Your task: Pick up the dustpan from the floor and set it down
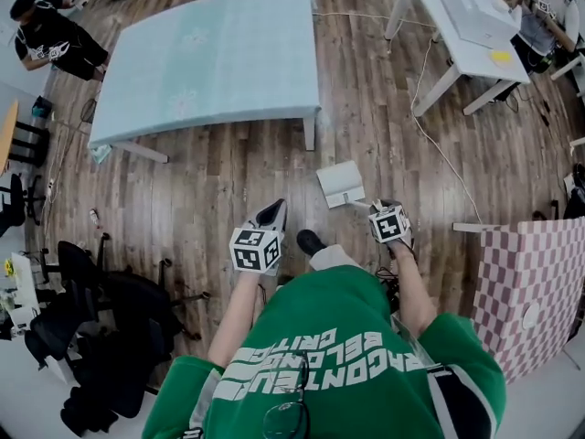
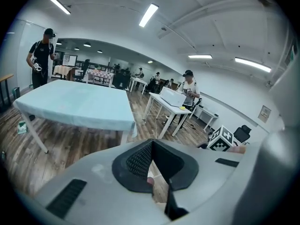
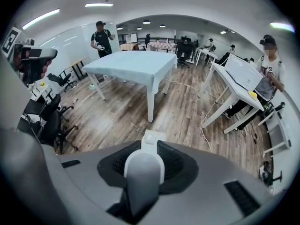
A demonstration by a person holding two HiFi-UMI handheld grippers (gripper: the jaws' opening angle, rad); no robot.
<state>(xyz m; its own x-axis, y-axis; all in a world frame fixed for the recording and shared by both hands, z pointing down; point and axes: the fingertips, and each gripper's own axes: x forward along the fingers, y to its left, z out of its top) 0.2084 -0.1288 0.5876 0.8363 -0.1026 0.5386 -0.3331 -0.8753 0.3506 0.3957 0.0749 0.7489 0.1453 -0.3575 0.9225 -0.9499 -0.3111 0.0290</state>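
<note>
The person in the green sweatshirt [image 1: 338, 364] stands on the wood-plank floor [image 1: 210, 186] with a gripper in each hand. The right gripper [image 1: 370, 207] points steeply down, its jaws clamped on the white handle of the dustpan [image 1: 340, 183]. The pan juts out ahead of it, just beyond the person's black shoe [image 1: 309, 241] and short of the pale blue table [image 1: 215, 58]. From here I can't quite tell whether the pan rests on the boards or hangs just above them. The left gripper [image 1: 272, 213] is beside it, low over the floor, its dark pads drawn together on nothing.
</note>
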